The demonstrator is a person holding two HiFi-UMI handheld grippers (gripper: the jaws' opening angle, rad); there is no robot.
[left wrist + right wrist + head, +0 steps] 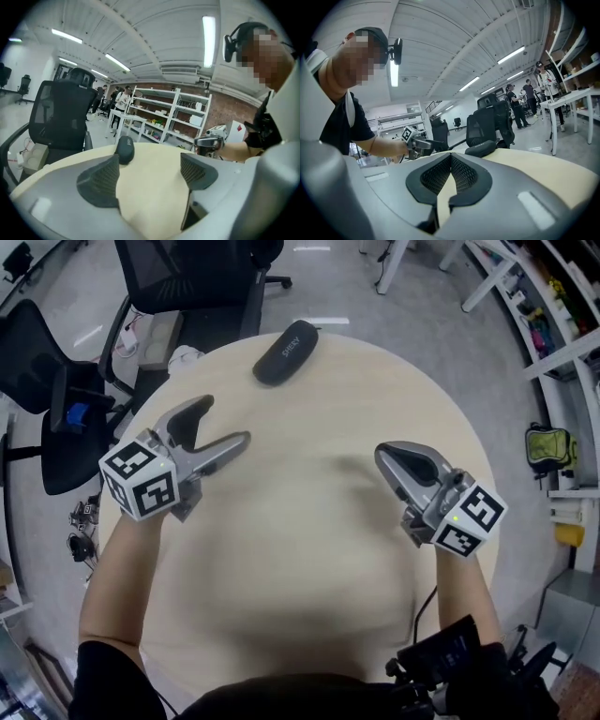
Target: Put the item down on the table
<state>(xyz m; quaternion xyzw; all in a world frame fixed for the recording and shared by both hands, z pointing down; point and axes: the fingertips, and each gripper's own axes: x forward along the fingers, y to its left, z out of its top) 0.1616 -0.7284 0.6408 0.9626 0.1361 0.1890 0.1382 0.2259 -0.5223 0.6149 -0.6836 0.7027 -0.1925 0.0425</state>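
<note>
A black oblong case [285,352] lies flat near the far edge of the round beige table [309,549]. It also shows in the left gripper view [124,149] and in the right gripper view [480,148]. My left gripper [223,421] hovers over the table's left side, well short of the case, jaws spread wide with only table between them [150,176]. My right gripper [386,455] hangs over the right side with its pads [461,174] meeting at the tips and nothing held.
Black office chairs [178,277] stand past the table's far-left edge. White shelving [544,296] runs along the right wall. A yellow-green bag [549,448] sits on the floor at right. People stand in the background by the shelves [159,119].
</note>
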